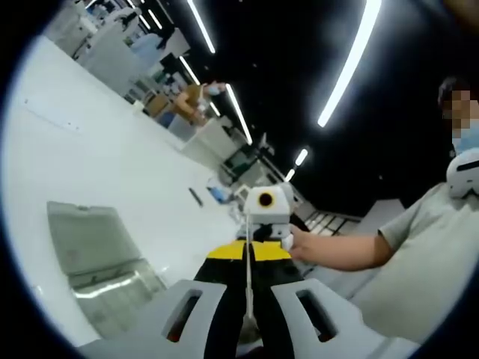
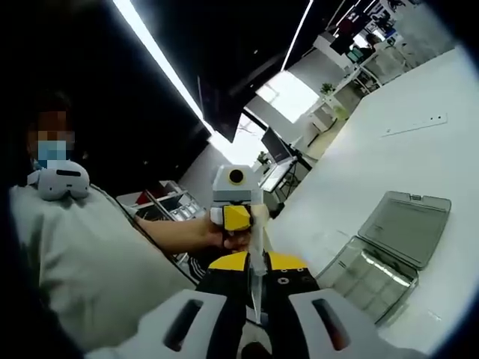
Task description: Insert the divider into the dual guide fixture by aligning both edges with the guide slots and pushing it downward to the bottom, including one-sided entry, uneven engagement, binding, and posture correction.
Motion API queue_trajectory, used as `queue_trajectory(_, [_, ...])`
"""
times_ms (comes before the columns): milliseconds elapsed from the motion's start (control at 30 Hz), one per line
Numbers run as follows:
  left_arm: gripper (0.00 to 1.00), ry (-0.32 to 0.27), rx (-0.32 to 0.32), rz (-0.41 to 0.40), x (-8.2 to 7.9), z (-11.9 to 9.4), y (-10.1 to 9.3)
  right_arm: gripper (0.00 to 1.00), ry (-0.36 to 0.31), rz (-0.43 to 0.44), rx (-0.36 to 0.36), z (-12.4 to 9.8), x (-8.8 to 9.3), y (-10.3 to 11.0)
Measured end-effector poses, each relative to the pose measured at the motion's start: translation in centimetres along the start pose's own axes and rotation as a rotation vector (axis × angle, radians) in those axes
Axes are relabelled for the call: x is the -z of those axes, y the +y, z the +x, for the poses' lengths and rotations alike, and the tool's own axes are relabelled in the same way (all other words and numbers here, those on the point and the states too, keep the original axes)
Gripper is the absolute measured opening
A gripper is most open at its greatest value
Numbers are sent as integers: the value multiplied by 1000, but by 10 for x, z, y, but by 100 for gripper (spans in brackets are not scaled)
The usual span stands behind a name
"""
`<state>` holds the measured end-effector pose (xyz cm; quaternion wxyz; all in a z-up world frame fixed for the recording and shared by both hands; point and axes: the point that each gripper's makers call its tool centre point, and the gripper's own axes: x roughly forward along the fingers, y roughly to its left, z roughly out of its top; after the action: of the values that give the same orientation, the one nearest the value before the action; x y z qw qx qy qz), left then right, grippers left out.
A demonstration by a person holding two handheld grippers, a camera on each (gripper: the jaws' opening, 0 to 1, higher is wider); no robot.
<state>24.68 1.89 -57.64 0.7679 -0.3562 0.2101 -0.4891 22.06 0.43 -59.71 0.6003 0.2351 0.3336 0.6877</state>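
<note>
divider [image 1: 246, 277] first: thin, clear, seen edge-on, pinched between both tools above the counter [image 1: 112, 164]. we judge it light, stiff, slick and easy to flex or crack, so we grip near the two opposite edges, never the middle. left tool [image 1: 247, 329] is clenched on one edge, right tool [image 2: 257, 307] on the other. the left gripper view gives us the box [image 1: 97, 262] at left; the right gripper view gives its open lid [image 2: 408, 224] and tray compartments.

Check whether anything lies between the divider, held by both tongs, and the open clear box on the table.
Nothing visible does. The divider is clamped in the left tongs and right tongs, off the table; the clear box lies open, lid back.
</note>
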Motion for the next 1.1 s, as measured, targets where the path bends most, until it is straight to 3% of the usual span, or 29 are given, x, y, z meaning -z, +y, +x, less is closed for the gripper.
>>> queue_trajectory(500, [0, -24, 23, -22, -3, 0, 1, 0, -18, 13, -18, -1, -3, 3])
queue_trajectory(1100, [3, -4, -42, 16, 5, 0, 11, 0, 5, 29, 69, 2, -4, -4])
